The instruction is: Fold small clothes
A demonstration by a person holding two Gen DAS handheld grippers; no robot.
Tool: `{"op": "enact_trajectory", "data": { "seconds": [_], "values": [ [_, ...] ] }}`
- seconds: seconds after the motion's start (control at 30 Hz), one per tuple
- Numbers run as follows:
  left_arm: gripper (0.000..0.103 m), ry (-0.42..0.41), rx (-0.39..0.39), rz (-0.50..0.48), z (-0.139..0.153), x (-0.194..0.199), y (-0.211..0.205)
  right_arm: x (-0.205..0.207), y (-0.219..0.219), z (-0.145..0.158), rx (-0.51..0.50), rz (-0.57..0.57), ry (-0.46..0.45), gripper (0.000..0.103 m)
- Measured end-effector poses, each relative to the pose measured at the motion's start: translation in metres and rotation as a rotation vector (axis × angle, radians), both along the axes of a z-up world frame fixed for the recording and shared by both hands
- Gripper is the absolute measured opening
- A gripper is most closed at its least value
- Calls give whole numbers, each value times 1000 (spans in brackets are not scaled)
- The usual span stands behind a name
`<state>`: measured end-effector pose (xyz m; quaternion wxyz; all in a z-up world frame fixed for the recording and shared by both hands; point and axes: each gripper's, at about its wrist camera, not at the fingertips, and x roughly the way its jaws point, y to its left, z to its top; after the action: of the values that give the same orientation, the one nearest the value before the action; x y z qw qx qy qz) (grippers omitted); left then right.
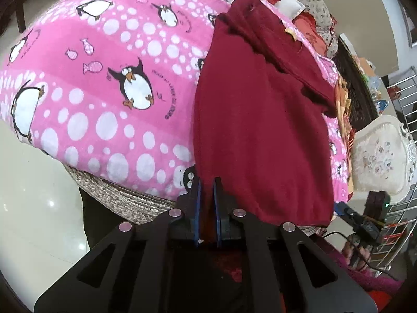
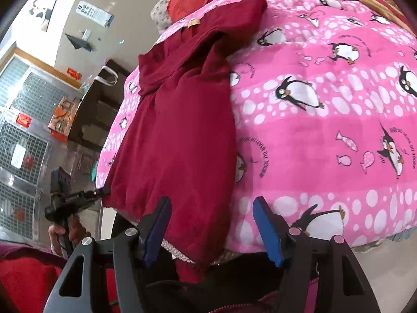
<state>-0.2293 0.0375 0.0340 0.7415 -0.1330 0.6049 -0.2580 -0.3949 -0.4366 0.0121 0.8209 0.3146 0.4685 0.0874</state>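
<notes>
Right wrist: blanket point(image 2: 325, 120) lettering (seemingly French) unreadable.

Between your left gripper point(image 1: 207, 190) fingers you have the dark red garment point(image 1: 263, 120), a soft matt cloth with a fine fuzzy nap, its hem gathered. The finger pads point(image 1: 198, 203) look like smooth blue plastic on matt black arms, with shiny metal pins at the joints. Ahead of the fingers, the pink penguin blanket point(image 1: 109, 83) is plush fleece, velvety and matt. Under its edge, a coarse woven mat point(image 1: 114, 195) looks rough. Off to the left, the pale floor point(image 1: 34, 195) is glossy, throwing back light spots. Ahead of your right gripper point(image 2: 212, 224), a small tan label point(image 2: 193, 23) sits on the garment's far end.
</notes>
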Motion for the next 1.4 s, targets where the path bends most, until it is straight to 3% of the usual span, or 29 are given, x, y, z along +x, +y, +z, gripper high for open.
{"op": "enact_trajectory", "data": {
  "seconds": [0.03, 0.1, 0.17, 0.2, 0.23, 0.3, 0.33, 0.47, 0.67, 0.7, 0.73, 0.8, 0.93, 1.17, 1.2, 1.23, 1.27, 1.4],
  "values": [
    [15, 1, -8, 14, 1, 2, 1, 1, 1, -1, -1, 3, -1, 62],
    [48, -8, -18, 53, 2, 3, 7, 7, 4, -5, -7, 4, -12, 62],
    [56, -11, -30, 84, 2, 3, 13, 16, 6, -9, -8, 7, -30, 62],
    [56, 0, -37, 92, 0, 5, 14, 24, 9, -14, -20, 16, -26, 54],
    [56, 7, -40, 95, 0, 7, 14, 30, 12, -17, -39, 25, -11, 35],
    [56, 0, -41, 96, 2, 6, 13, 36, 20, -18, -86, 48, -4, 13],
    [56, -8, -39, 90, 4, 5, 12, 34, 22, -16, -84, 54, -15, 9],
    [59, -45, -23, 53, 4, 4, 1, 8, 25, 6, -191, 64, -39, 7],
    [59, 22, -10, 46, -16, 12, -7, 9, 21, 1, -168, 96, -7, 10],
    [59, 17, -9, 45, -15, 11, -7, 13, 16, 6, -159, 89, -7, 18],
    [59, 9, -7, 47, -14, 12, -5, 16, 10, 12, -152, 74, -15, 34],
    [59, 9, -7, 60, -15, 14, -3, 26, -8, 27, -142, 3, -64, 55],
    [59, 23, -16, 76, -17, 19, -4, 87, -58, 45, -79, -163, -152, 59],
    [59, 24, -3, 91, -19, 24, -8, 211, -118, 20, -25, -281, -84, 59],
    [59, 26, -3, 93, -20, 25, -9, 223, -120, 18, -21, -265, -75, 50],
    [59, 27, 0, 94, -20, 26, -11, 230, -121, 18, -33, -248, -93, 28],
    [59, 26, 3, 94, -21, 28, -12, 232, -118, 21, -54, -236, -119, 22],
    [59, 11, 15, 90, -18, 34, -16, 243, -102, 50, -274, -171, -187, 10]
  ]
}}
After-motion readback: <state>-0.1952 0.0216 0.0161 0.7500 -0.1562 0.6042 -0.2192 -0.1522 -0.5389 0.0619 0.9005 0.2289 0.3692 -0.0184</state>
